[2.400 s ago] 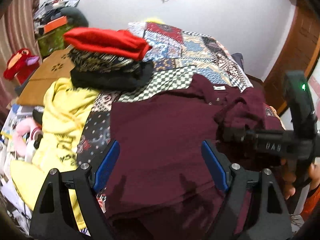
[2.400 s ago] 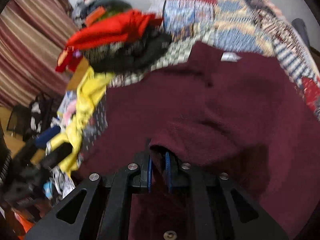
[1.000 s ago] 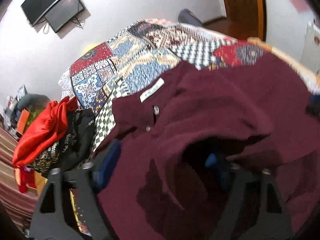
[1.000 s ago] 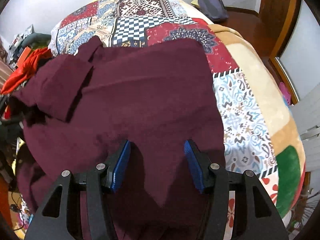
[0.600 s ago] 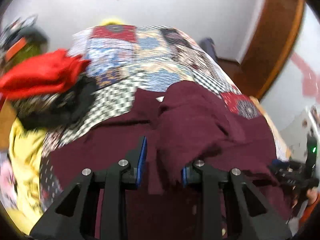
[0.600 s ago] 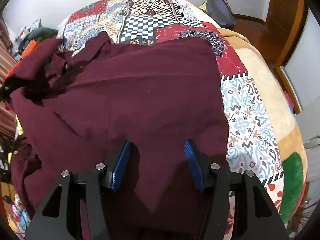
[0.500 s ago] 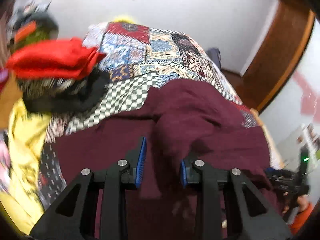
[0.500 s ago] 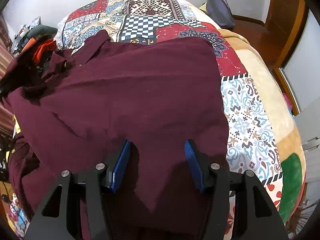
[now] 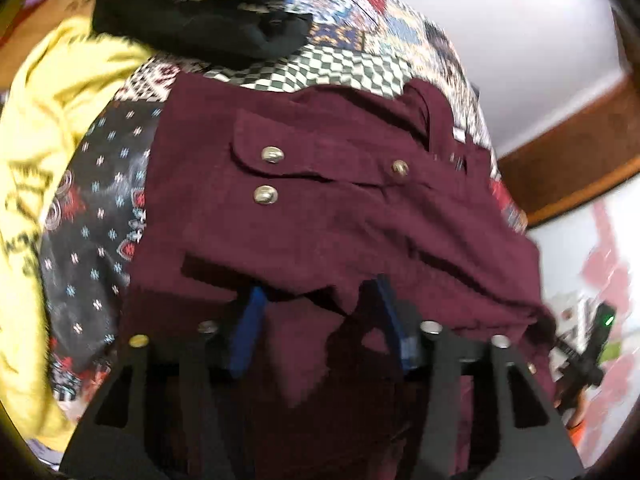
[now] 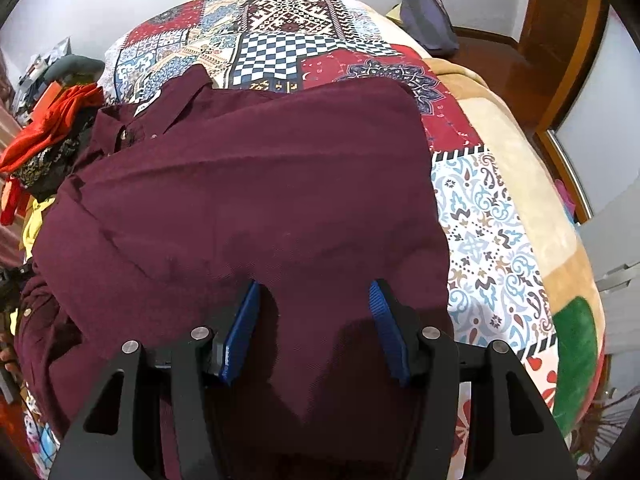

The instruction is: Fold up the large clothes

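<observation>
A large maroon button shirt (image 10: 256,184) lies spread on the patchwork bed cover (image 10: 304,20), collar toward the far left. In the left wrist view a folded-over sleeve with metal buttons (image 9: 320,184) lies across the shirt. My left gripper (image 9: 320,304) is open just above the shirt's near fold, with cloth draped over its fingertips. My right gripper (image 10: 314,304) is open and empty, low over the shirt's lower part. The right gripper also shows at the left wrist view's right edge (image 9: 588,356).
A pile of folded clothes, red on top (image 10: 52,120), over black (image 9: 192,28), stands at the bed's far left. A yellow garment (image 9: 44,128) lies beside it. A dark pillow (image 10: 428,20) sits at the bed's far end. The bed's right edge drops off near a wooden door frame (image 10: 560,40).
My left gripper carried the sleeve across the shirt, laid it down and opened. The view has dropped close to the cloth. My right gripper has stayed open and still.
</observation>
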Demonstrator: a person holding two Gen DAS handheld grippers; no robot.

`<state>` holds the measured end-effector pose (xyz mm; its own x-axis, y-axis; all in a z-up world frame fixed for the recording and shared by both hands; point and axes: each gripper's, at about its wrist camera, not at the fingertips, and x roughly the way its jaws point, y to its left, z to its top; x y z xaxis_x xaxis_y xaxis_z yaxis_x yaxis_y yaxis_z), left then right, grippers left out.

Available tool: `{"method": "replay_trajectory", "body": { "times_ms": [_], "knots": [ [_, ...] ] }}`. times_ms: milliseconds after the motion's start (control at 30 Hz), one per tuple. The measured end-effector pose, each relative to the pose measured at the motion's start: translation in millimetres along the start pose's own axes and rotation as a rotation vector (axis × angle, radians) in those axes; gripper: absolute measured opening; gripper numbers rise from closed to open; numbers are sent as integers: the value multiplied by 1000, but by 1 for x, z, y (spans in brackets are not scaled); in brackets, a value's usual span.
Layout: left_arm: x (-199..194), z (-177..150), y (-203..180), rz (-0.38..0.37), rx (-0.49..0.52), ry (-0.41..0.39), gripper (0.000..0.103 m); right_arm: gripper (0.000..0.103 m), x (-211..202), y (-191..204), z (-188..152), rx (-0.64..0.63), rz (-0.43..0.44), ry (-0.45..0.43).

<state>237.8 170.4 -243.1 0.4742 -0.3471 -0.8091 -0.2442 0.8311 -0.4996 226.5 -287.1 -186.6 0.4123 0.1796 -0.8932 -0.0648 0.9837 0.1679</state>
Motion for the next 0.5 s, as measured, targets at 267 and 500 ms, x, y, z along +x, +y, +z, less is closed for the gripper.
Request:
{"method": "replay_trajectory", "body": {
  "times_ms": [267, 500],
  "knots": [
    [13, 17, 28, -87, -175, -22, 65, 53, -11, -12, 2, 62, -3, -26],
    [4, 40, -13, 179, 51, -108, 8, 53, -21, -23, 8, 85, -32, -46]
  ]
}}
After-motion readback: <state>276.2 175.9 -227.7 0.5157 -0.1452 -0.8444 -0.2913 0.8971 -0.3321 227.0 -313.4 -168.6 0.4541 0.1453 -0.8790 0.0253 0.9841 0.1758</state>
